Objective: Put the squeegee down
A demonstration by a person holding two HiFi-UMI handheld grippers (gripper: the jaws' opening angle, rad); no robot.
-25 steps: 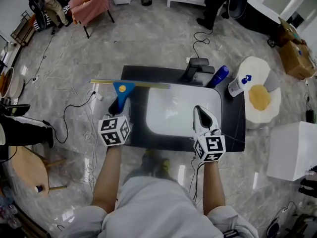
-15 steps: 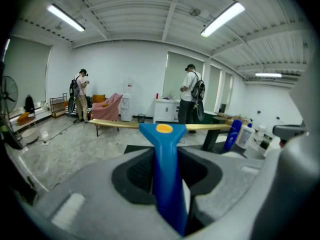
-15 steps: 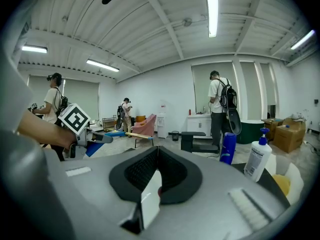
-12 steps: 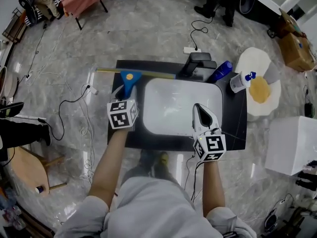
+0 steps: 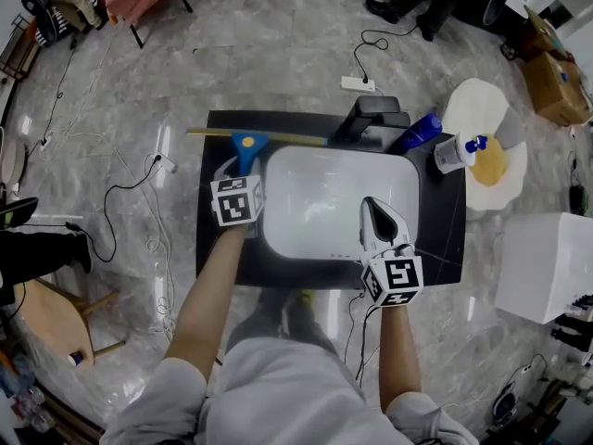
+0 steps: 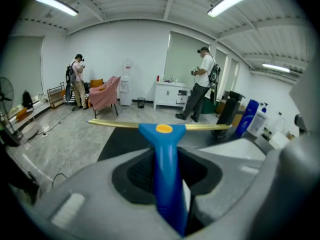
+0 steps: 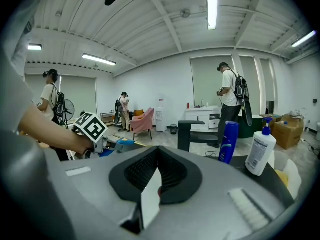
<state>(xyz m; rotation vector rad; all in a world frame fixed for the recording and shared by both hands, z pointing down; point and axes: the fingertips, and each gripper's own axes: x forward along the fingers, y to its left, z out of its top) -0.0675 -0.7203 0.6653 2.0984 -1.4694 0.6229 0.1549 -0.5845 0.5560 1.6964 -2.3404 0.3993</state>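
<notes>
The left gripper [image 5: 241, 170] is clamped on the blue handle of the squeegee [image 5: 246, 144], both jaws pressed against its sides. In the left gripper view the handle runs straight away from the camera to the blue head with its round yellow cap. The thin brass-coloured blade crosses the view from 9 o'clock to 3 o'clock.

From the head view the squeegee sits at about 11 o'clock on the black table [image 5: 213, 244]. Its blade lies along the far edge of the table, and its head is just beyond the far left corner of the white tray [image 5: 324, 193]. Whether the blade touches the table cannot be told.

The right gripper [image 5: 374, 204] hangs over the tray at about 5 o'clock, pointing toward 12 o'clock. Its 2 jaws are drawn together with nothing between them.

At 1 o'clock on the table stands a black stand [image 5: 375, 111], with a blue bottle [image 5: 419, 130] just to its right. A white pump bottle [image 5: 457, 153] stands at 2 o'clock, at the table's edge.

On the grey floor beyond it lies an egg-shaped mat [image 5: 486, 170], and a power strip [image 5: 357, 83] lies at 12 o'clock.
</notes>
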